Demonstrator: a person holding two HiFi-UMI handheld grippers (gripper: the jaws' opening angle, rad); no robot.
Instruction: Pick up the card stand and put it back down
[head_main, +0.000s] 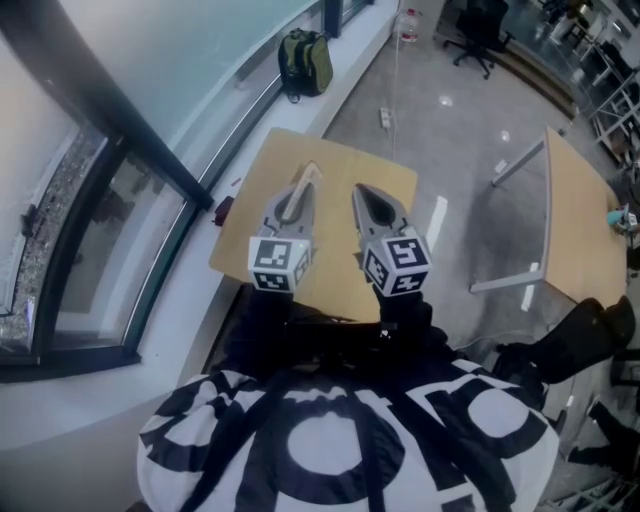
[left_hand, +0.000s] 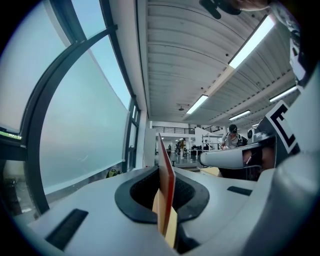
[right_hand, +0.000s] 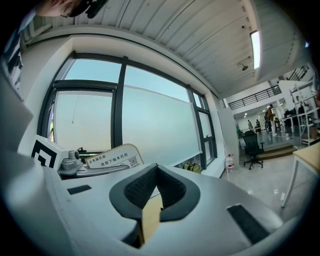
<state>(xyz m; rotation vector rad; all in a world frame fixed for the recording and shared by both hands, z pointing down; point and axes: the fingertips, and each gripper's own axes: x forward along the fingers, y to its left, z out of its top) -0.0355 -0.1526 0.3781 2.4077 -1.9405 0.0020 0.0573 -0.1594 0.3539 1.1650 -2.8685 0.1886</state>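
head view steeply down; gripper views level; table (head_main: 345, 160) shared

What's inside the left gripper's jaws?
The card stand, seen edge-on, squeezed by the left gripper. The black pads hide most of its flat sides.

A light wooden table (head_main: 262, 165) stands beside a tall window with dark frames (head_main: 120, 150). Beyond it, a green backpack (head_main: 307, 62) sits on the floor against the window's base. A small dark object (head_main: 222, 210) lies at the table's left edge, by the sill; what it is cannot be told. A second wooden table (head_main: 580, 230) with grey legs stands apart to the right on the glossy grey floor (head_main: 450, 130). Farther off are a black office chair (head_main: 478, 38) and a bottle (head_main: 406, 27) near the wall. Long ceiling lights (left_hand: 250, 42) run overhead, and a person in a dark cap (left_hand: 232, 136) stands in the distance.
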